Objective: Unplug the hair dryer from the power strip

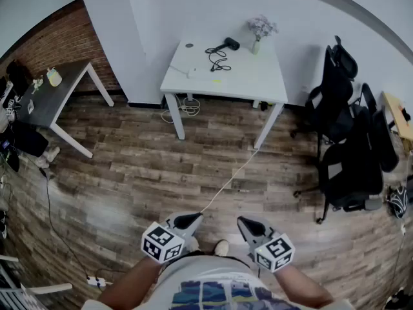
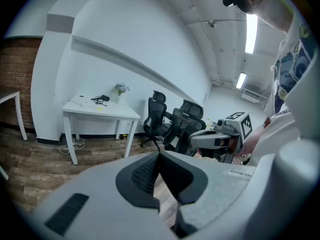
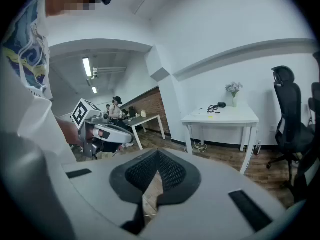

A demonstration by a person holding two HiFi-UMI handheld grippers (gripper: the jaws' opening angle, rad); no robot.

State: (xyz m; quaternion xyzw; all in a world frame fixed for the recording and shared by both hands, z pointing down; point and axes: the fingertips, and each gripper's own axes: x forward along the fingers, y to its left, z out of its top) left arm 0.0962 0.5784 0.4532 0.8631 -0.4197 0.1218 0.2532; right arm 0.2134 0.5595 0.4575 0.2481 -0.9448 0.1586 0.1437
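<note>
A black hair dryer (image 1: 229, 43) lies at the back of a white table (image 1: 258, 86) far across the room, its black cord (image 1: 218, 59) coiled beside it. A white power strip (image 1: 186, 72) rests on the table's left part. Both grippers are held low near the person's body, several steps from the table. My left gripper (image 1: 193, 217) and right gripper (image 1: 244, 221) have their jaws together with nothing between them. The table (image 2: 102, 112) and the dryer (image 2: 103, 98) show small in the left gripper view. The right gripper view shows the table (image 3: 222, 118) and the dryer (image 3: 220, 105) too.
A vase of flowers (image 1: 260, 30) stands beside the dryer. Black office chairs (image 1: 352, 134) crowd the right side. A grey desk (image 1: 55, 95) stands at the left. A white cable (image 1: 229, 179) runs over the wooden floor, and another power strip (image 1: 95, 281) lies at bottom left.
</note>
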